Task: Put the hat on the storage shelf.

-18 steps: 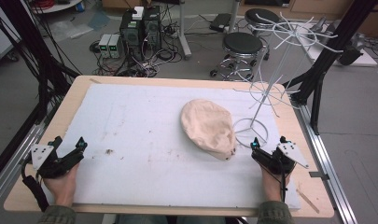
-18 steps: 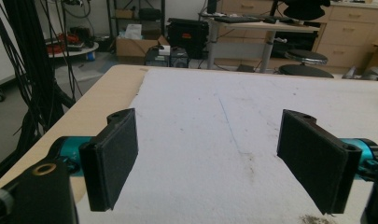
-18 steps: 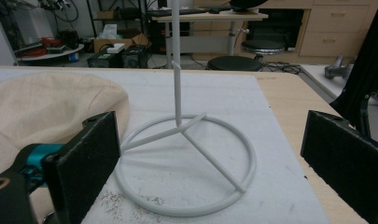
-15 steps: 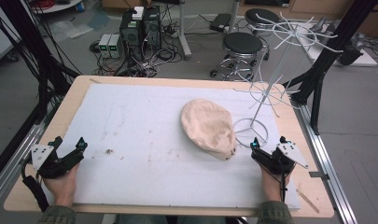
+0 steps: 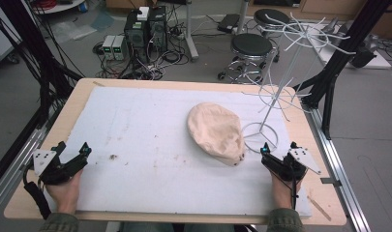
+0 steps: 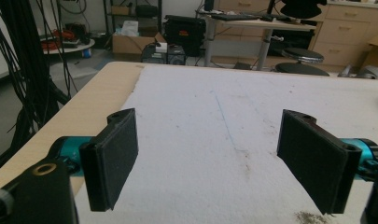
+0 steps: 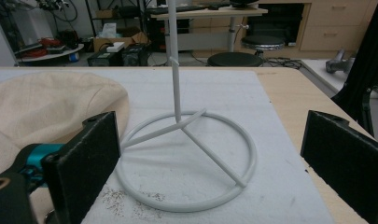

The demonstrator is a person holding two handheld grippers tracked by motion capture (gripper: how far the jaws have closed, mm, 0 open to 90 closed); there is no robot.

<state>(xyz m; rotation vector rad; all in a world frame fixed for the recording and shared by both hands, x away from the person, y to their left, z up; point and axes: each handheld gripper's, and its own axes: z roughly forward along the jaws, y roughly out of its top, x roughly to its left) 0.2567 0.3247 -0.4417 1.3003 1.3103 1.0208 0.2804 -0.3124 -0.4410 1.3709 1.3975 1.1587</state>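
A beige cloth cap [image 5: 215, 132] lies on the white mat, right of centre; in the right gripper view the cap [image 7: 46, 114] fills the left side. A white wire stand [image 5: 280, 92] rises just right of it, its ring base [image 7: 186, 158] flat on the mat. My right gripper [image 5: 278, 148] rests near the front right, open and empty, just in front of the ring base; its jaws stand wide apart [image 7: 210, 158]. Near the front left corner my left gripper [image 5: 72, 148] is open with nothing between its pads [image 6: 224, 154].
The white mat [image 5: 150, 125] covers most of the wooden table [image 5: 77, 89]. Dark crumbs [image 5: 113, 156] lie on the mat near the left gripper. Black frame posts, cables, computer boxes [image 5: 145, 29] and a stool [image 5: 251, 46] stand beyond the far edge.
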